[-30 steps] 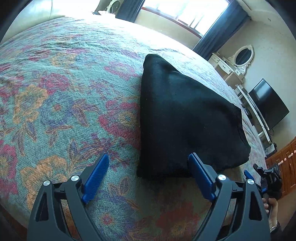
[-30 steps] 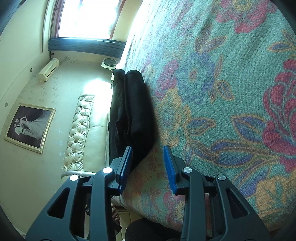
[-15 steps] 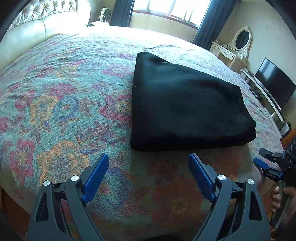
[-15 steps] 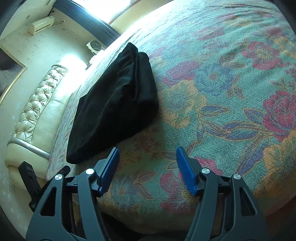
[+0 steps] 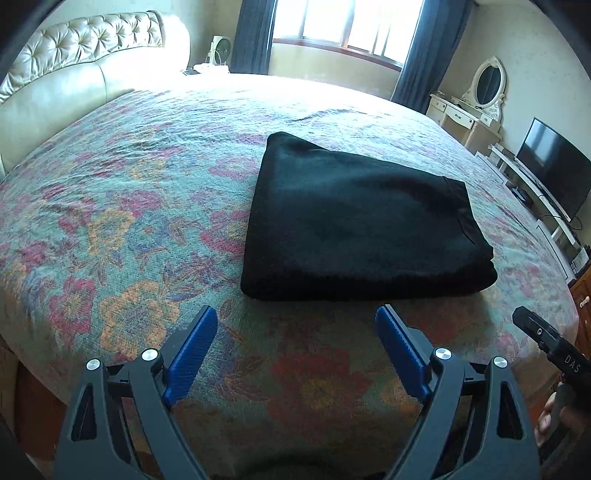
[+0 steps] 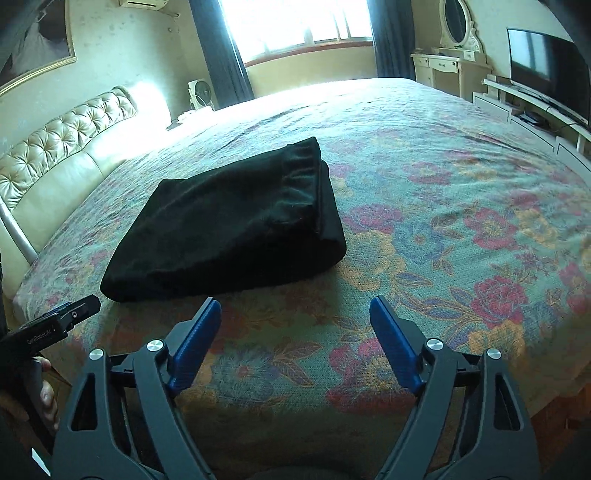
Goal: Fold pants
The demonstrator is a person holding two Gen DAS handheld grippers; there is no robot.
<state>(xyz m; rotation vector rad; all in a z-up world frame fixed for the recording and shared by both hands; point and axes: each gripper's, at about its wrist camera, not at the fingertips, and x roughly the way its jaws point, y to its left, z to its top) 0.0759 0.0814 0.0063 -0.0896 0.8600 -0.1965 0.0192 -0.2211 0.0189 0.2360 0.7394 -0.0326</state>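
though folded flat into one bundle, pants (image 5: 354, 221) too black to count layers; seams and folds lost in the dark cloth, only a gathered waistband edge made out in the right wrist view. lying on the bed (image 5: 147, 192) toward its near edge, just beyond both grippers, touched by neither.

left gripper (image 5: 297, 338): two blue pads, spread wide, nothing between them, hovering over the floral cover short of the pants' near edge. handle and holding hand cut off below the frame in its own view; seen from the right wrist view only as a black body at the left rim with a bit of hand (image 6: 40, 387) under it.

right gripper (image 6: 295, 317): two blue pads, jaws opening, already wide, nothing between them, over the bedspread just beside the pants' near corner. in the left wrist view only its black tip shows at the right rim, with fingertips (image 5: 546, 417) partly cut off.

farther back: one tufted headboard (image 5: 74, 74), its left end out of frame; one window (image 5: 343, 22) blown out by glare, nothing legible through it; two dark curtains (image 5: 251, 37); one small fan (image 6: 201, 94), half washed out; one dresser (image 5: 465, 114) with one oval mirror; one tv (image 5: 554, 166), its right side cut off; one framed picture (image 6: 33, 40), mostly cropped at the corner.
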